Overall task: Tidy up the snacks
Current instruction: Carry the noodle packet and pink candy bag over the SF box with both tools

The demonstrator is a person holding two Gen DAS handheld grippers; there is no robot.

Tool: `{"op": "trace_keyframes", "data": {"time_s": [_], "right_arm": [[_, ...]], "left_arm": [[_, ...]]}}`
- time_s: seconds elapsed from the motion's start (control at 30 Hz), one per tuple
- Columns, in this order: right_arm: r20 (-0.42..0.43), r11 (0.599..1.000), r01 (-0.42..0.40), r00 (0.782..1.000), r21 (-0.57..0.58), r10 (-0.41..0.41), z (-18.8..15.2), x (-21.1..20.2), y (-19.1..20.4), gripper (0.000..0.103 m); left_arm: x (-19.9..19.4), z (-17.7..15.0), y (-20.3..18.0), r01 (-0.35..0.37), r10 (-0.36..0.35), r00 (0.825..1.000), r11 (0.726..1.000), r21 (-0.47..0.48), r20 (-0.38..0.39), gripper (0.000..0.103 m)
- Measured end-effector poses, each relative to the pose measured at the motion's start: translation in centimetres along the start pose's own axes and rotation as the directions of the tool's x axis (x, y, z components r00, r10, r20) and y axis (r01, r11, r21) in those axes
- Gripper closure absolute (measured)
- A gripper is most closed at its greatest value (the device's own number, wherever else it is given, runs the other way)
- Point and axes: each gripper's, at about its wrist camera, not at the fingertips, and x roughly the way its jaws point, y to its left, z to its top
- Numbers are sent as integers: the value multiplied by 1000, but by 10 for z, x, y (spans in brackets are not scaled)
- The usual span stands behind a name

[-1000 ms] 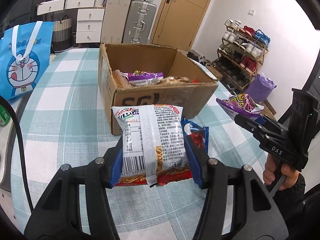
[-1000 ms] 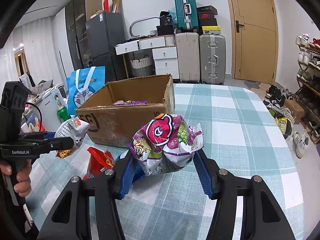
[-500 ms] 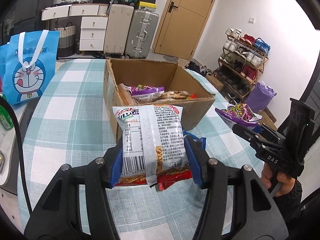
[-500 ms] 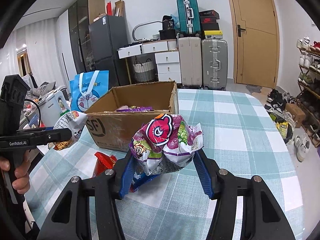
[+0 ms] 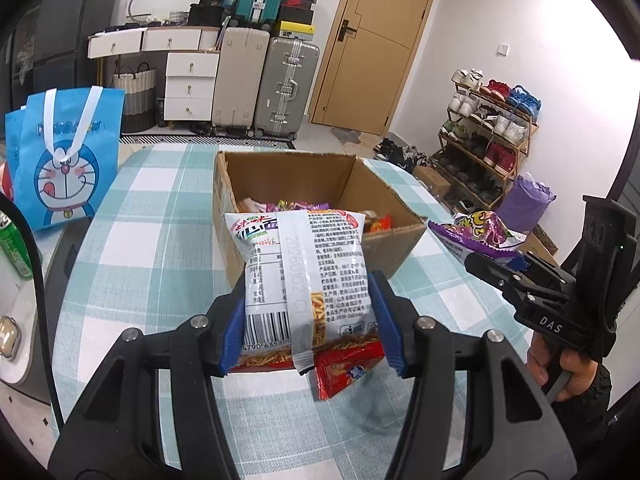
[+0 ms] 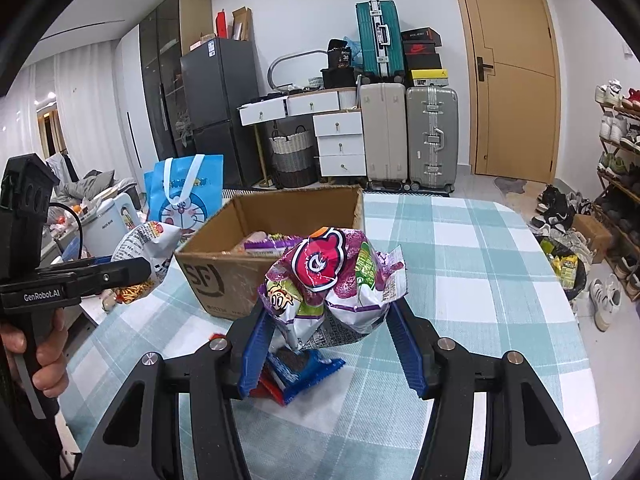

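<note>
Meanwhile, the white printed snack bag (image 5: 305,276) clamped in the left hand-held gripper (image 5: 308,330) and the crumpled purple snack bag (image 6: 332,284) clamped in the right hand-held gripper (image 6: 332,350) have been raised off the checked bench (image 5: 152,216), and the open brown cardboard box (image 5: 400,236), just ahead of both, is now seen into from above, so dropping in seems next.

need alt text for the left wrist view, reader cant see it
The left hand-held gripper grips a white snack packet above a checked tablecloth, in front of an open cardboard box holding snacks. At right, the right hand-held gripper holds a purple snack bag.

Bright, even indoor light; sharp frames, fisheye-warped, dark-vignetted edges.
</note>
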Motion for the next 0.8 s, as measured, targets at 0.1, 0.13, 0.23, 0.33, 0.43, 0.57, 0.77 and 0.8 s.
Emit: {"op": "trace_keyframes", "data": {"time_s": [0.1, 0.13, 0.23, 0.33, 0.43, 0.57, 0.77, 0.8], "right_arm": [[-1, 1000, -13, 1000, 6, 13, 7, 2, 3, 46], [-4, 1000, -19, 1000, 11, 19, 10, 3, 4, 46], [-3, 1000, -26, 1000, 12, 26, 16, 5, 8, 46], [1, 999, -30, 1000, 11, 30, 20, 6, 11, 46], [3, 999, -32, 999, 7, 32, 27, 9, 17, 46], [7, 999, -42, 999, 1, 42, 37, 15, 22, 46], [0, 998, -55, 998, -13, 55, 47, 26, 31, 46], [-1, 998, -56, 998, -11, 56, 49, 29, 31, 46]], "left_arm": [[-1, 6, -1, -14, 14, 1000, 1000, -5, 10, 50], [-1, 8, -1, -18, 18, 1000, 1000, -8, 11, 50], [2, 12, -1, -30, 30, 999, 999, -12, 14, 50], [8, 19, -1, -36, 36, 999, 999, -10, 15, 50], [14, 25, 0, -43, 43, 999, 999, -9, 16, 50], [18, 32, -2, -46, 46, 999, 999, -2, 19, 50], [32, 47, -10, -53, 52, 998, 998, 25, 17, 50], [34, 48, -11, -54, 53, 998, 998, 27, 16, 50]]}}
